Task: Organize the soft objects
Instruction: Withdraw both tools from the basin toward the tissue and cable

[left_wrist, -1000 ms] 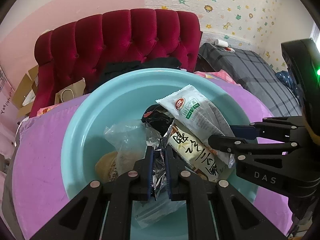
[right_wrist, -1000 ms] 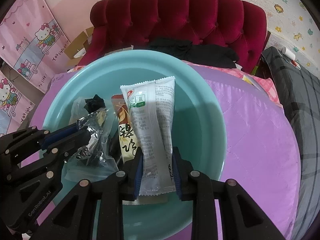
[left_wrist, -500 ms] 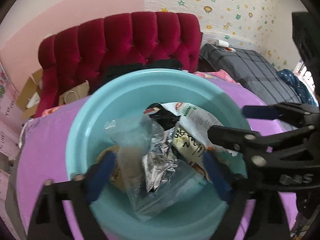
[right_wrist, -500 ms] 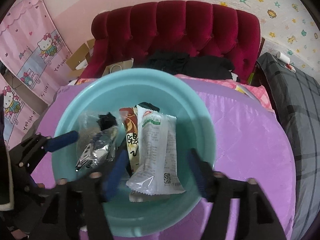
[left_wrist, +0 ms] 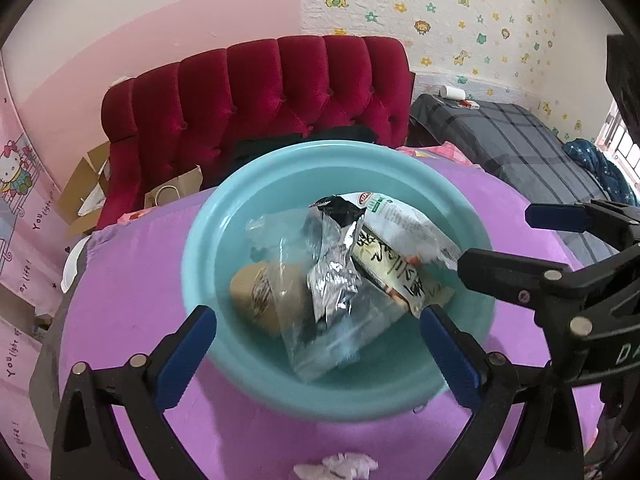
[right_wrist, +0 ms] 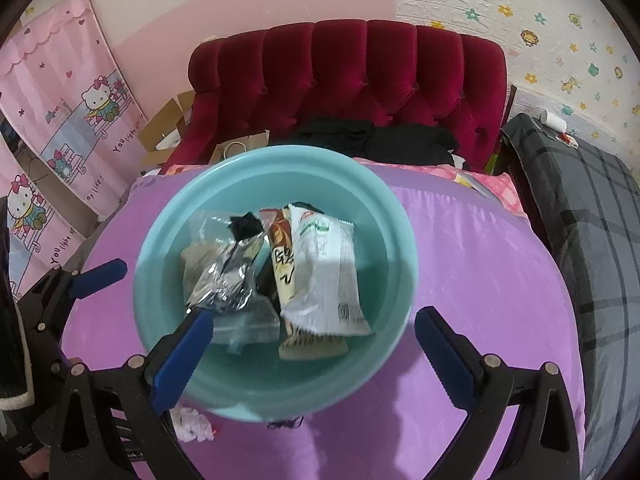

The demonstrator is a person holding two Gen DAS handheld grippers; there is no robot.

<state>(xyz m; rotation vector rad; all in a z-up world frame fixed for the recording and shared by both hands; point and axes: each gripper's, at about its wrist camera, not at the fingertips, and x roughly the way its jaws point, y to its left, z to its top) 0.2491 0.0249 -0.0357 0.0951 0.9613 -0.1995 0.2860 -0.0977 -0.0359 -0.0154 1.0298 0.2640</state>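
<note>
A teal basin (left_wrist: pixel 256 208) (right_wrist: pixel 384 216) stands on the purple bedspread and holds soft packets. In it lie a silver foil packet (left_wrist: pixel 332 276) (right_wrist: pixel 226 280), a white-and-green packet (left_wrist: pixel 408 228) (right_wrist: pixel 328 276), a cream packet with black characters (left_wrist: pixel 384 268) (right_wrist: pixel 282 268) and a clear bag with a brown bun (left_wrist: pixel 260 292). My left gripper (left_wrist: pixel 318 364) is open and empty above the basin's near rim. My right gripper (right_wrist: pixel 312 354) is open and empty too, and it also shows in the left wrist view (left_wrist: pixel 508 240).
A red tufted headboard (right_wrist: pixel 348 80) with black clothing (right_wrist: pixel 376 140) stands behind the basin. A grey plaid bed (right_wrist: pixel 592 208) lies to the right. A crumpled tissue (left_wrist: pixel 336 466) (right_wrist: pixel 192 422) lies on the purple spread (right_wrist: pixel 480 280) near the basin's front.
Both grippers opened, let go of the foil packet and the white-and-green packet, and pulled back. Both packets now lie in the basin.
</note>
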